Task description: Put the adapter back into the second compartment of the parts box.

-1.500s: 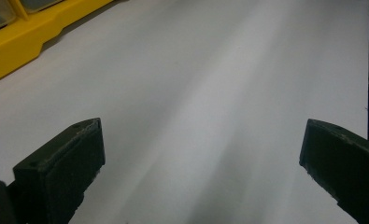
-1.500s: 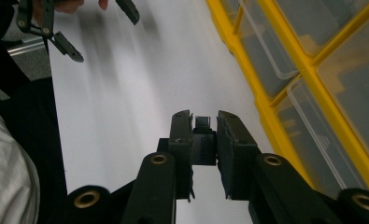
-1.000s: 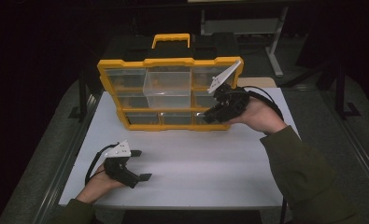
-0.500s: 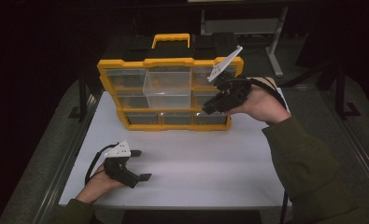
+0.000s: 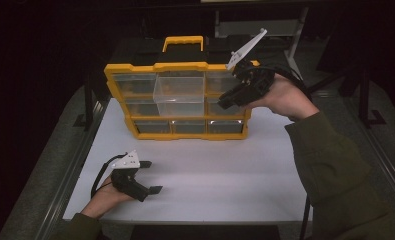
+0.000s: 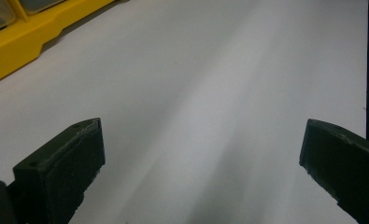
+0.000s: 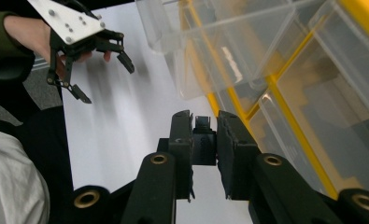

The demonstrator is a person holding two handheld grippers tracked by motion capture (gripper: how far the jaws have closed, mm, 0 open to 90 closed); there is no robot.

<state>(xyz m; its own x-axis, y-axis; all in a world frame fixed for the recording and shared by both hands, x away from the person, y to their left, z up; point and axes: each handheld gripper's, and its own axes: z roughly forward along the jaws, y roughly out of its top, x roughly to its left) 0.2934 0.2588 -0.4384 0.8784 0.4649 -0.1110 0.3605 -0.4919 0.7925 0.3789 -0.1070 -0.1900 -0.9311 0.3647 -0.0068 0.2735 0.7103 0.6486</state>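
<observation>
A: Where was the organizer case (image 5: 177, 100)?

B: Stood upright at the far middle of the white table (image 5: 225, 170), yellow frame, carry handle (image 5: 184, 42) on top, clear drawers facing the person. The middle clear drawer (image 5: 179, 95) stuck out from the front, past its neighbours.

A: Handling?

B: My guess: rigid plastic shell, light if the drawers were empty, and I couldn't tell the contents. Tall and narrow-footed, so tippy under a push high up. The clear drawers looked thin, slick and crackable; I'd pinch a drawer at its front lip, and carry the case by the handle or frame only.

A: Right gripper (image 5: 226, 102)?

B: Raised in front of the case's upper right, tips aimed down-left at the right-hand drawers. In the right gripper view the jaws stood nearly together with nothing between the pads (image 7: 182, 140). Couldn't tell if the tips touched a drawer front.

A: Left gripper (image 5: 151, 176)?

B: Low over the table's near left, well apart from the case, forearm coming in from the bottom edge. Jaws wide apart, bare table between them.
</observation>
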